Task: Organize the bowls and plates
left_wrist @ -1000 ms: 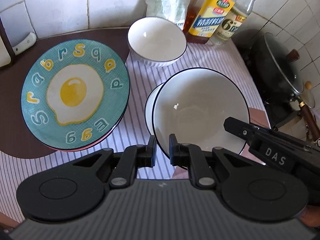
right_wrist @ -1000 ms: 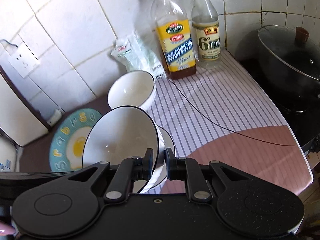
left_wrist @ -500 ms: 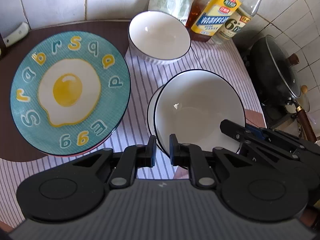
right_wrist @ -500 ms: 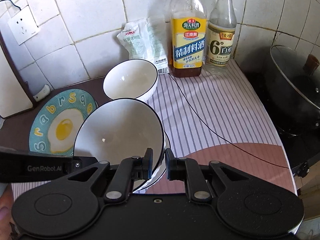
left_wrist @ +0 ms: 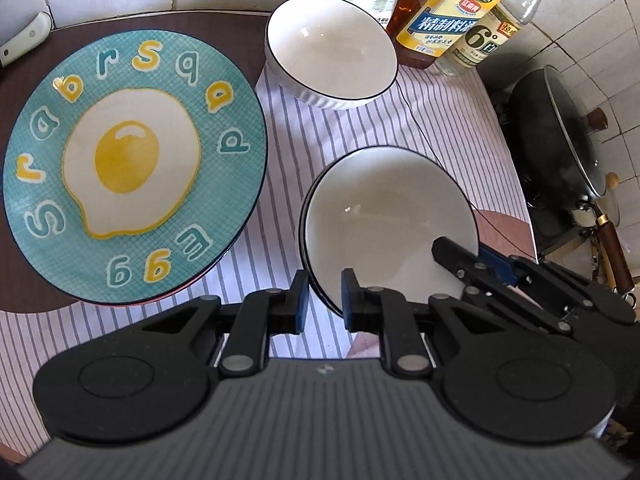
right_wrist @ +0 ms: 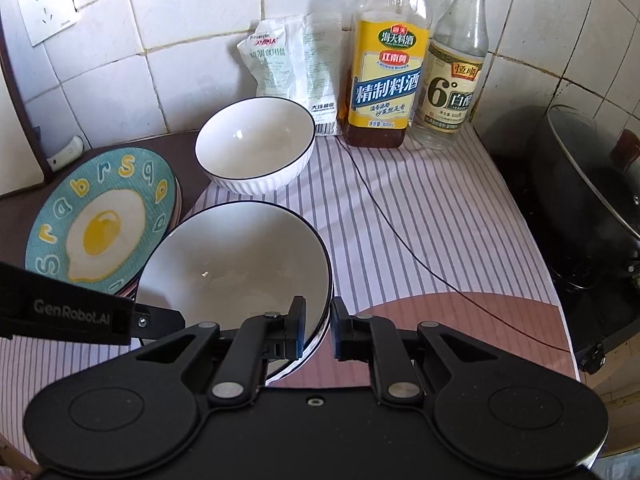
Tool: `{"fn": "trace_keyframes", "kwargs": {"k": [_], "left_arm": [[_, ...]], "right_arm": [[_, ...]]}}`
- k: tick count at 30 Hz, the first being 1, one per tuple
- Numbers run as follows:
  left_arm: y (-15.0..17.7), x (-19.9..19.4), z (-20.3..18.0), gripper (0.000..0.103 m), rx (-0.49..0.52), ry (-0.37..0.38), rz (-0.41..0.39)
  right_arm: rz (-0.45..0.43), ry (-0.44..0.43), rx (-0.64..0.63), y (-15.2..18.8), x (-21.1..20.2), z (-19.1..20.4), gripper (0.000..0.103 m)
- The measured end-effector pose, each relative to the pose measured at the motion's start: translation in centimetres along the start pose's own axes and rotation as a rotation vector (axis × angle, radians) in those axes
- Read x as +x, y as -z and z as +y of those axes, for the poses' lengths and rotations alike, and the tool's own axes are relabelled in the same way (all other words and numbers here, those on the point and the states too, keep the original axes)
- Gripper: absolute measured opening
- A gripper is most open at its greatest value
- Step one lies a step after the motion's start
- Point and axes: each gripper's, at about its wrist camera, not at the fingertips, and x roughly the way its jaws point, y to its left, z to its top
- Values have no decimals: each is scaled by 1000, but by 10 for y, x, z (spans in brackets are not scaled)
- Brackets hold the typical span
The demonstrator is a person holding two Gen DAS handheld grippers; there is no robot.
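Two grippers pinch the same white bowl from opposite sides. Seen from the left wrist, the left gripper has its blue pads pressed on the bowl's rim at about 7 o'clock, jaws nearly together with only the thin wall between them. The right gripper clamps the rim the same way at the bowl's 5 o'clock in its own view. This held bowl is white with a dark rim line and sits nested on a second bowl of the same kind, whose edge peeks out at 9 o'clock. Both lie on a striped cloth. At 11 o'clock from the held bowl stands a smaller white bowl, ribbed on the outside. At 9 o'clock lies a teal plate painted with a fried egg and letters, stacked on other plates on a dark counter. Against the tiled wall at 12 o'clock stand a white bag, a yellow-labelled bottle and a clear bottle. At 3 o'clock sits a black wok under a glass lid
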Motion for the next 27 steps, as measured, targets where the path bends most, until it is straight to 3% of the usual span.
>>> {"fn": "trace_keyframes", "kwargs": {"k": [5, 10, 15, 18, 22, 25, 27], "left_arm": [[0, -2, 0, 22, -24, 47, 28], [-1, -23, -3, 22, -6, 72, -8], [-10, -53, -10, 23, 26, 59, -74], [-17, -67, -11, 29, 19, 81, -120], [-27, -78, -7, 30, 5, 63, -195], [-34, -81, 6, 30, 1, 128, -260], [-39, -80, 14, 30, 10, 123, -281]], "right_arm": [[-13, -7, 7, 5, 1, -2, 21], [-40, -103, 97, 3, -19, -19, 22], [-63, -195, 163, -9, -46, -33, 22], [-83, -240, 149, -20, -59, -38, 22], [-109, -294, 158, -32, -69, -47, 22], [-118, -339, 162, -39, -69, -52, 23], [-115, -338, 145, -44, -67, -53, 23]]}}
